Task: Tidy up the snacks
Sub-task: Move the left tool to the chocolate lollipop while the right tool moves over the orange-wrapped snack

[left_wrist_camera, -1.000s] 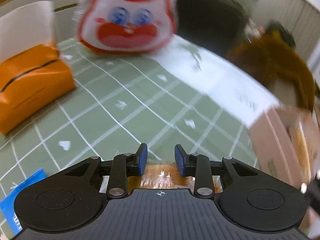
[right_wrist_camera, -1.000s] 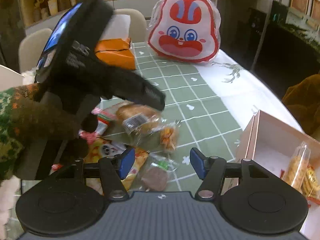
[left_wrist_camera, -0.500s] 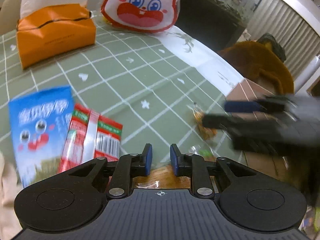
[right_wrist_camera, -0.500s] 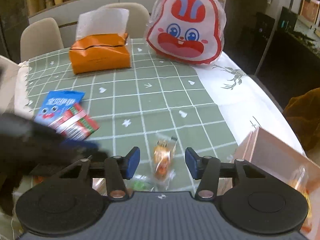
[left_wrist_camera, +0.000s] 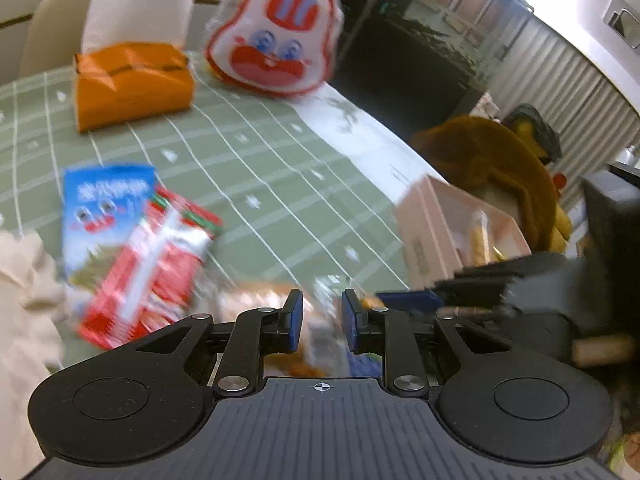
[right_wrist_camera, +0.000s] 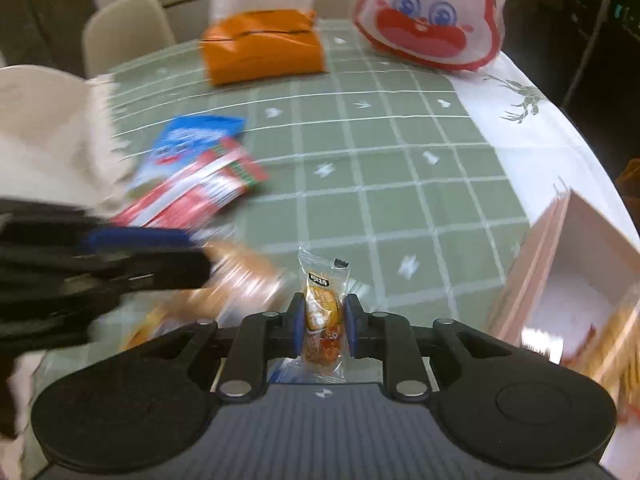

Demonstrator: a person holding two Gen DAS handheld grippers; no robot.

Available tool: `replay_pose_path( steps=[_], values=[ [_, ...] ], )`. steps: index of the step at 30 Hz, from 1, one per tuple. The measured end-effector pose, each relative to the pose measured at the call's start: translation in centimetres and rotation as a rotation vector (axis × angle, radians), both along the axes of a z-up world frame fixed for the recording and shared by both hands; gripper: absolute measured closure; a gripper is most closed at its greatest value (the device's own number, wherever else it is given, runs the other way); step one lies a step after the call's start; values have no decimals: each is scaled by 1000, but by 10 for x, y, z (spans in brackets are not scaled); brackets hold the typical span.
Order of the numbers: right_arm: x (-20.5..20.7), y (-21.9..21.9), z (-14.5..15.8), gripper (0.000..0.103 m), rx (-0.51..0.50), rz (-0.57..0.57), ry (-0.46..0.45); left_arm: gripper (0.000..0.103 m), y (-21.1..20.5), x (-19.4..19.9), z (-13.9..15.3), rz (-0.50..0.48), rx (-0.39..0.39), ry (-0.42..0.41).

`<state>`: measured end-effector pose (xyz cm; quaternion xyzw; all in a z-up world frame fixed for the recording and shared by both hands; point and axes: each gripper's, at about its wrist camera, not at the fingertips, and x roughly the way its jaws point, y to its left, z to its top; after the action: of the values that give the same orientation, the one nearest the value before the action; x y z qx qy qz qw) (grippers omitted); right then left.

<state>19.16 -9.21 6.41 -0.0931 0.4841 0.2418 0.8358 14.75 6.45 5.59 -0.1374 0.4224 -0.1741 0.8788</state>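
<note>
My right gripper (right_wrist_camera: 320, 326) is shut on a small orange snack packet (right_wrist_camera: 323, 312) and holds it upright above the green checked tablecloth (right_wrist_camera: 400, 168). My left gripper (left_wrist_camera: 319, 322) has its blue pads a narrow gap apart over a blurred bread packet (left_wrist_camera: 256, 304); whether it grips the wrapper is unclear. The left gripper also shows as a dark blur at the left of the right wrist view (right_wrist_camera: 120, 264). A pink box (right_wrist_camera: 580, 264) with snacks inside stands at the right; it also shows in the left wrist view (left_wrist_camera: 452, 232).
A blue packet (left_wrist_camera: 106, 204) and a red packet (left_wrist_camera: 156, 264) lie at the left. An orange tissue box (left_wrist_camera: 132, 80) and a rabbit-face bag (left_wrist_camera: 276, 36) stand at the far side. Chairs stand behind the table. A brown garment (left_wrist_camera: 492, 160) lies past the right edge.
My right gripper closed on the small orange packet and lifted it. My left gripper swung back over the bread packet, and its pads opened slightly.
</note>
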Motion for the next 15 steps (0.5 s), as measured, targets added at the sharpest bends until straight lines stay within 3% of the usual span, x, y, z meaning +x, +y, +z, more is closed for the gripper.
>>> replay_pose_path(
  steps=[3, 6, 15],
  values=[
    [-40, -14, 6, 83, 25, 19, -6, 78, -24, -7, -13, -42, 19, 31],
    [-74, -32, 3, 83, 11, -4, -23, 78, -52, -6, -24, -69, 117, 22],
    [-120, -89, -17, 83, -43, -172, -39, 74, -100, 15, -40, -51, 287, -17]
  ],
)
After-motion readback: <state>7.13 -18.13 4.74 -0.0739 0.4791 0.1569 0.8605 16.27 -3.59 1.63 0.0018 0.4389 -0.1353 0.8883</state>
